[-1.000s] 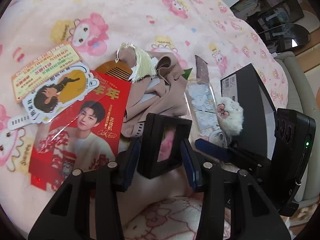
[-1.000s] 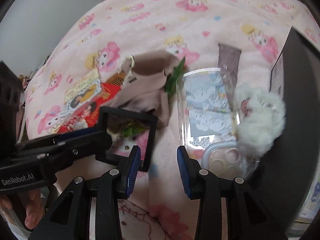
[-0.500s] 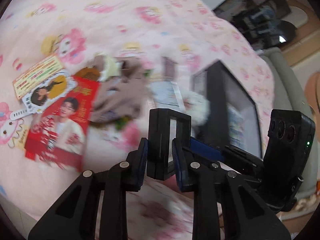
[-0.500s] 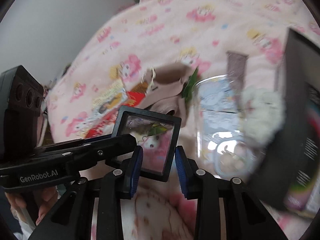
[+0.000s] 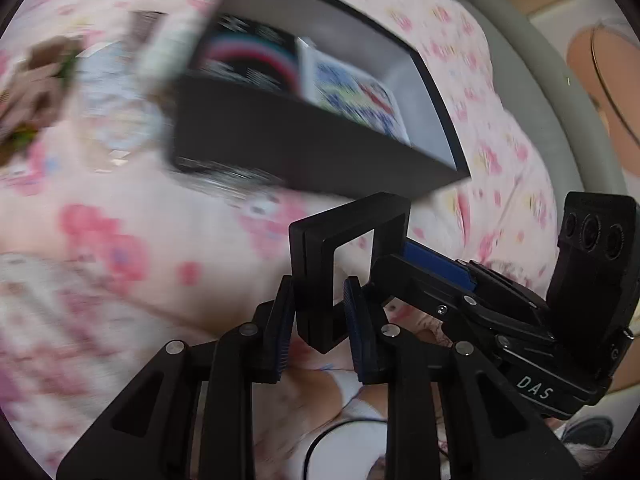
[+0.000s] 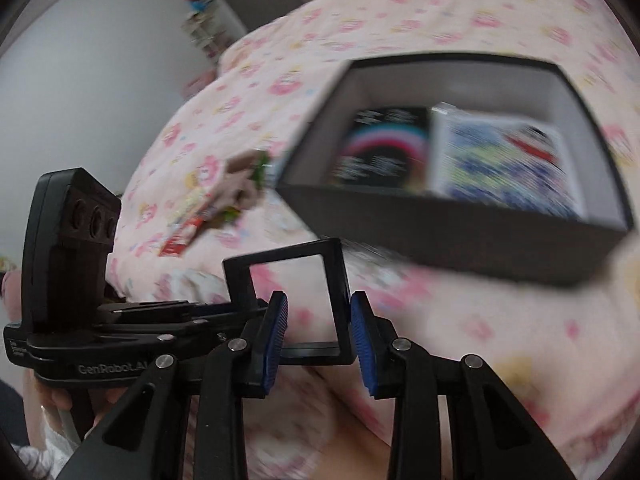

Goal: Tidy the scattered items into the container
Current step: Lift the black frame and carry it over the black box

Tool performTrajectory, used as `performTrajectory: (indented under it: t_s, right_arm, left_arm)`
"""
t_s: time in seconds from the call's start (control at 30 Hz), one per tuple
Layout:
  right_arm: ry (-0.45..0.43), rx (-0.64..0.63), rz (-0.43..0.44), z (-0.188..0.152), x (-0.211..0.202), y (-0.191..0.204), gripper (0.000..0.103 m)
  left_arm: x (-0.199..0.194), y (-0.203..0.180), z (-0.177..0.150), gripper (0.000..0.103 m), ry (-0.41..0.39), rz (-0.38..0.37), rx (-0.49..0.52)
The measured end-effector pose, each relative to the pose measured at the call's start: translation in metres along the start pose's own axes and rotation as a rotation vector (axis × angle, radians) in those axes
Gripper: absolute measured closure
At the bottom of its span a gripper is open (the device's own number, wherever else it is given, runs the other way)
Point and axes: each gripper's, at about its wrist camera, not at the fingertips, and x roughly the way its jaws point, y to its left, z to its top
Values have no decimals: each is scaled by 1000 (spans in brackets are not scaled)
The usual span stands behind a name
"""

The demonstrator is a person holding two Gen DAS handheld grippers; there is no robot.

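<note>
The frame [image 5: 344, 264] is rigid, light, with a likely fragile clear film; grip its black rim only. Both the left gripper [image 5: 320, 322] and the right gripper [image 6: 318, 338] clamp it. The box [image 6: 460, 236] lies at 1 o'clock on the blanket [image 6: 500, 328].

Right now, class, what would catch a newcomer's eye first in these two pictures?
A small black square frame with a clear window, pinched by both the left gripper and the right gripper, fills the foreground. Behind it, an open black box holding printed booklets sits on a pink cartoon-print blanket.
</note>
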Motion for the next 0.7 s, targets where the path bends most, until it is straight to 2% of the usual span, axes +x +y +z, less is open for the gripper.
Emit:
performTrajectory:
  t_s: [0.17, 0.23, 0.4, 0.47, 0.57, 0.63, 0.7]
  right_arm:
    - [-20, 82, -57, -16, -13, -53, 73]
    - [-24, 87, -87, -21, -10, -60, 74]
    - [19, 130, -58, -28, 8, -82, 74]
    - [50, 145, -43, -32, 16, -86, 74]
    - [110, 59, -52, -40, 23, -80, 74]
    - [100, 22, -59, -42, 18, -75, 74]
    - [72, 41, -43, -41, 13, -78, 74]
  left_arm:
    - [44, -25, -2, 80, 57, -10, 52]
    - [53, -31, -3, 80, 74, 51, 78]
    - [69, -22, -3, 79, 99, 74, 47]
    - [69, -17, -6, 76, 106, 110, 22]
    - [56, -26, -13, 76, 107, 155, 46]
    - [48, -31, -15, 76, 89, 177, 71]
    - [47, -30, -14, 76, 76, 182, 58]
